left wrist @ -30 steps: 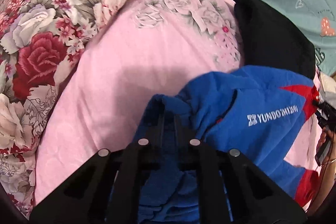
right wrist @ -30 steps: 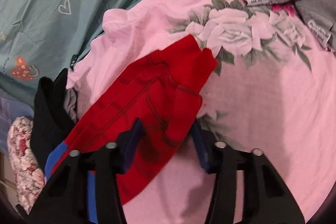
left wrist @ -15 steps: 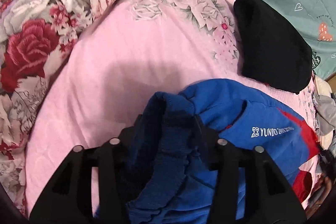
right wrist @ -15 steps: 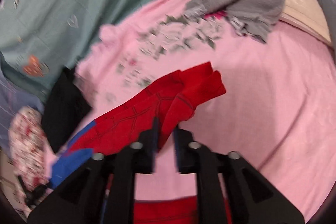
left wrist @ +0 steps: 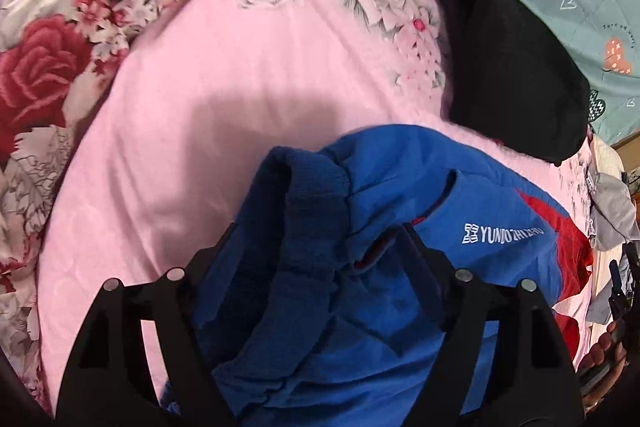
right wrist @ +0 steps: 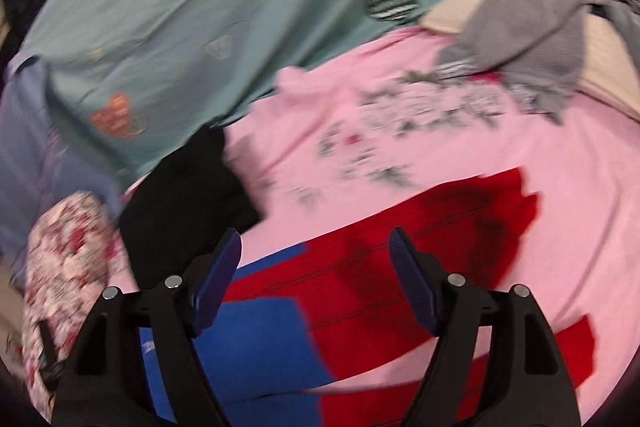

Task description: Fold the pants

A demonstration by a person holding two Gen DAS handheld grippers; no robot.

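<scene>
Blue-and-red pants (left wrist: 420, 211) lying on a pink floral bedsheet (left wrist: 208, 131), waistband bunched, red legs (right wrist: 420, 267) stretched flat. Left gripper (left wrist: 316, 239) over the waistband, jaws just opened wide, fabric between them but not pinched. Right gripper (right wrist: 316, 259) above the red legs, jaws likewise just spread, holding nothing. Folded black garment (left wrist: 508, 59) just beside the pants; grey clothes (right wrist: 532, 31) well apart.

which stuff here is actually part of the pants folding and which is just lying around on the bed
Part of the job:
- blue and red pants
- left gripper, open
- right gripper, open

Just lying about:
- black garment
- grey clothes
- floral quilt
- teal heart-print sheet
</scene>
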